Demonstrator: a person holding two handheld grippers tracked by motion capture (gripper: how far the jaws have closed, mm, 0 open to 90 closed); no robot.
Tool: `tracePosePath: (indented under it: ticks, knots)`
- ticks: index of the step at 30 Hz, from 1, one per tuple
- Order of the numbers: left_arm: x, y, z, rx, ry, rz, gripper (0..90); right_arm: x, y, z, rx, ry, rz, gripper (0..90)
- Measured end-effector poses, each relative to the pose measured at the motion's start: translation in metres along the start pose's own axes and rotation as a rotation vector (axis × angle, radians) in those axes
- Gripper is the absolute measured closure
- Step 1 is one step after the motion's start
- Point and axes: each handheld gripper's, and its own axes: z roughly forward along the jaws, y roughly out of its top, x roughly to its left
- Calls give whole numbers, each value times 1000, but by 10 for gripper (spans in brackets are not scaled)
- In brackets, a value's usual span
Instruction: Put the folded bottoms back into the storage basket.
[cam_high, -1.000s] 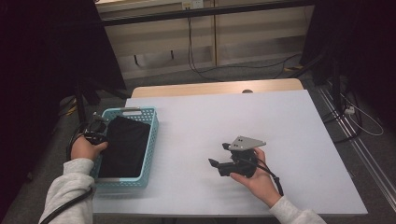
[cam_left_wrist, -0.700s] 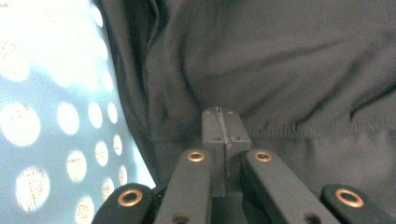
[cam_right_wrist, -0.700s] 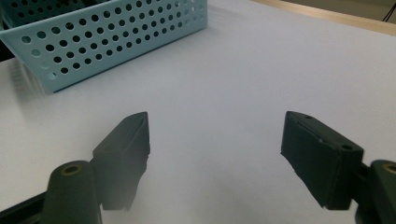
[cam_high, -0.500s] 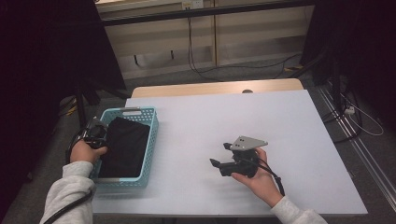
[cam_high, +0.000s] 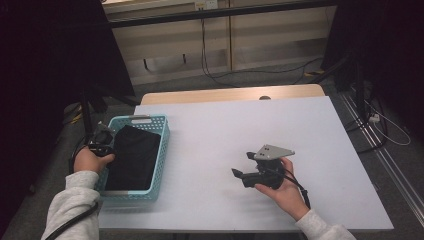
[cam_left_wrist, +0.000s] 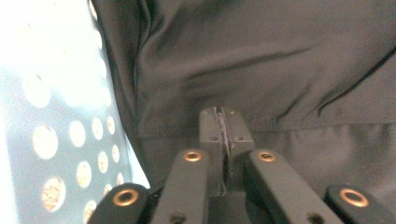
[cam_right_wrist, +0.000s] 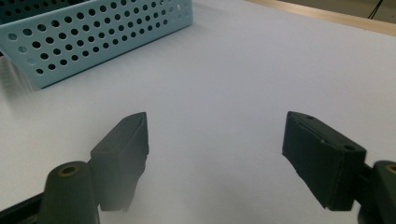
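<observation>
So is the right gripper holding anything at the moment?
No: in the right gripper view the right gripper stands wide open, with bare white table between its jaws.

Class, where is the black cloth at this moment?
In the high view, the black cloth lies inside the blue basket at the table's left, beside the left gripper.

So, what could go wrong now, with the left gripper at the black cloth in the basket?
1. The left gripper has its jaws shut with no cloth visibly between them, so a lift may leave the black cloth behind.
2. The blue basket sits at the table's left edge; a sideways pull might tip it off.
3. The right gripper rests open, far away, so it cannot steady the basket.
</observation>
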Motion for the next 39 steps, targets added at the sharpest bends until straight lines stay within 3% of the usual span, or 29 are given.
tracePosePath:
  ticks: [4, 7, 12, 15, 19, 32, 39]
  knots:
    - [-6, 5, -6, -17, -11, 22, 771, -4, -2, -6, -2, -10, 7, 226]
    - [-11, 8, -9, -45, -26, 5, 707, -6, -3, -8, -1, -13, 8, 225]
    - [-20, 13, -15, -53, -30, 42, 630, -8, -2, -13, -6, -17, 13, 225]
    - [-26, 15, -17, -80, -46, 32, 563, -8, -3, -15, -7, -9, 10, 224]
    - [-34, 18, -22, -110, -51, 50, 470, -11, -5, -20, -3, -13, 19, 223]
    - [-70, 28, -36, -163, -100, 134, 365, -20, -10, -34, 0, -6, 35, 222]
    - [-84, 31, -38, -192, -140, 157, 327, -26, -13, -38, 6, -18, 47, 216]
